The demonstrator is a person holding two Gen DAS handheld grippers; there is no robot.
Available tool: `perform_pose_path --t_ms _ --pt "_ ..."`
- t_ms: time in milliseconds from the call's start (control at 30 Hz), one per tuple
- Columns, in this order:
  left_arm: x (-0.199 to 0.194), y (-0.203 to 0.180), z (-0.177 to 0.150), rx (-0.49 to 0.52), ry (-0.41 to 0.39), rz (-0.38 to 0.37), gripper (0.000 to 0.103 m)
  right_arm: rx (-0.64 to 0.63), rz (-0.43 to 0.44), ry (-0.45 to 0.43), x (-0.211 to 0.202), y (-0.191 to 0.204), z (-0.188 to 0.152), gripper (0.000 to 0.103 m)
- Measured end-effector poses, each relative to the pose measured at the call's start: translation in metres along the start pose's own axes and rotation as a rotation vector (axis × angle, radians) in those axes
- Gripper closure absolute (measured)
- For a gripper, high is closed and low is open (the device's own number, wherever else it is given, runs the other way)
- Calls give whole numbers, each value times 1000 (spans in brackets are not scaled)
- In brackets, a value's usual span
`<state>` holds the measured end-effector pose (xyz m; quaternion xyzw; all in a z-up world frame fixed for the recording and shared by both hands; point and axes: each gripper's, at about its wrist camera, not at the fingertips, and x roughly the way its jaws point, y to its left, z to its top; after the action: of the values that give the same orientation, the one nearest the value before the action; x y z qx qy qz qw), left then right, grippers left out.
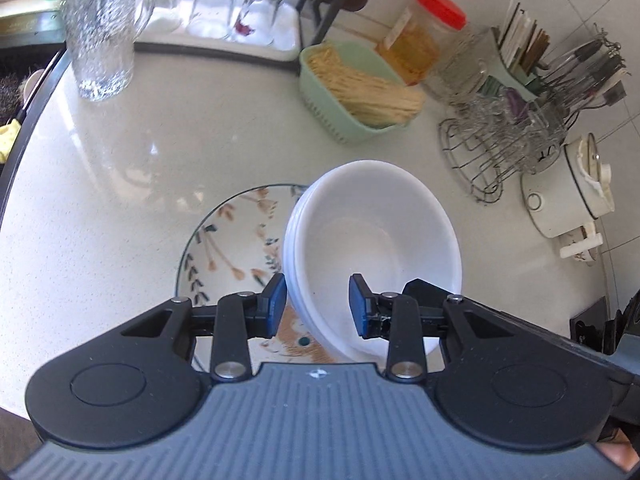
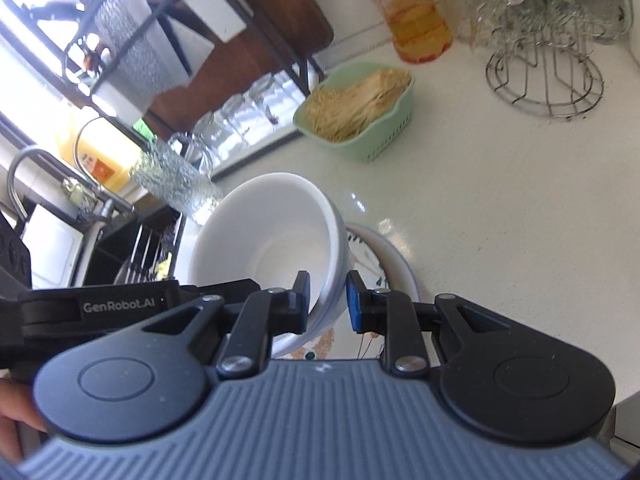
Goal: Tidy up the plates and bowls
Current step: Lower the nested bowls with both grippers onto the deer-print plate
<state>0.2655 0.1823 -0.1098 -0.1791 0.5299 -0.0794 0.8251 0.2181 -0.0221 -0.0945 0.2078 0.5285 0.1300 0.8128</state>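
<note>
A stack of white bowls (image 1: 376,232) rests on a floral plate (image 1: 232,244) on the white countertop. My left gripper (image 1: 318,306) is open, its fingers straddling the near left rim of the bowl stack without clear contact. In the right wrist view the bowls (image 2: 276,248) sit on the plate (image 2: 384,264), and my right gripper (image 2: 328,300) is open with its fingers on either side of the bowls' right rim. The right gripper's body shows at the right edge of the left wrist view (image 1: 624,320).
A green basket of noodles (image 1: 360,88), a red-lidded jar (image 1: 424,32), a wire rack with glassware (image 1: 508,136), a white pot (image 1: 568,196), a glass pitcher (image 1: 100,28) and a tray of upturned glasses (image 1: 224,12) ring the counter. A sink (image 2: 132,248) lies left.
</note>
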Motion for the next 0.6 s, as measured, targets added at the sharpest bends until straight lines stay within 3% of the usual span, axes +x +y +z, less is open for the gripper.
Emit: perform_pose_path --t_ms 233,367,600 --pt "10 25 -4 -25 26 6 65 -48 -46 59 25 14 -11 79" --pt "15 27 -5 -19 45 -6 65 -41 -62 68 27 15 -12 79" --pt "24 27 -11 -22 51 37 64 -40 -81 87 36 13 -15 80"
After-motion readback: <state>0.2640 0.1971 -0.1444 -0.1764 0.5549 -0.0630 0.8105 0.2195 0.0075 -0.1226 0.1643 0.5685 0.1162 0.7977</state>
